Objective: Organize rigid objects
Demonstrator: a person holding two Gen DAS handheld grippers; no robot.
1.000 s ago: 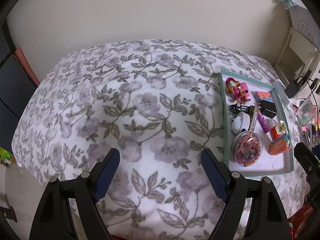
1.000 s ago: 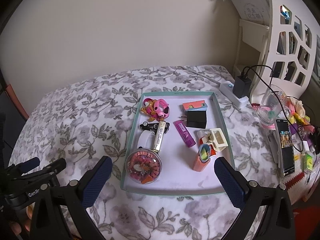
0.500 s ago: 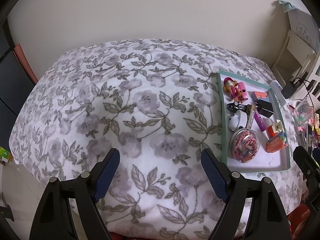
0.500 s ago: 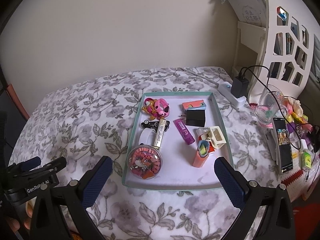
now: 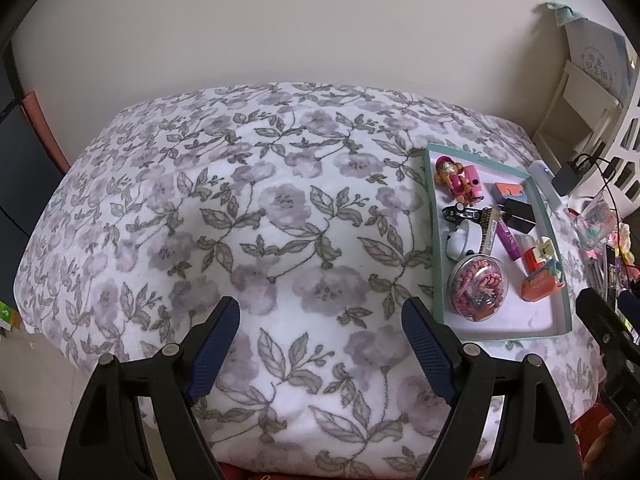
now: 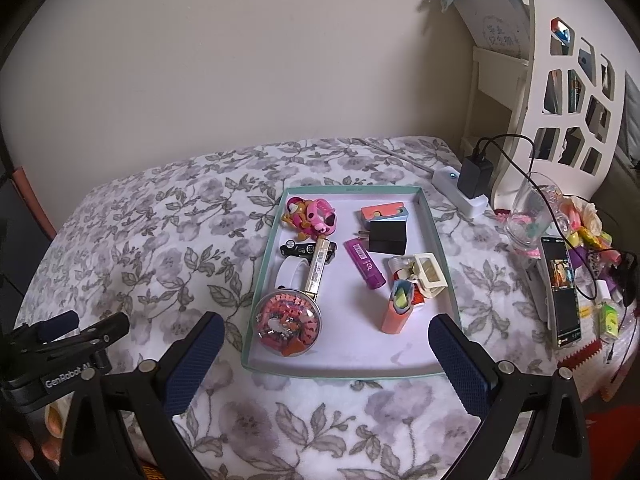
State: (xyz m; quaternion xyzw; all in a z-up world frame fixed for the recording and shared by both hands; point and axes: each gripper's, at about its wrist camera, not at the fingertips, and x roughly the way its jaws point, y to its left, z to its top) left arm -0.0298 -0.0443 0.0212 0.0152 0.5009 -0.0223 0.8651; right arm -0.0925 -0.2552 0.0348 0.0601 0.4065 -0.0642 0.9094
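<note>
Hovering: left gripper (image 5: 320, 336) angled down, spread, empty; right gripper (image 6: 326, 350) likewise before tray (image 6: 340, 372)

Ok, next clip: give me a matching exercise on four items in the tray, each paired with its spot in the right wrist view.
Things:
1. pink toy figure
2. round clear case
3. black plug adapter
4. orange sharpener

Places in the teal tray:
A. near left corner, closest to the camera
B. far right, just in front of the orange and blue block
C. far left corner
D. near right, in front of the cream clip

Pairs: 1-C, 2-A, 3-B, 4-D
</note>
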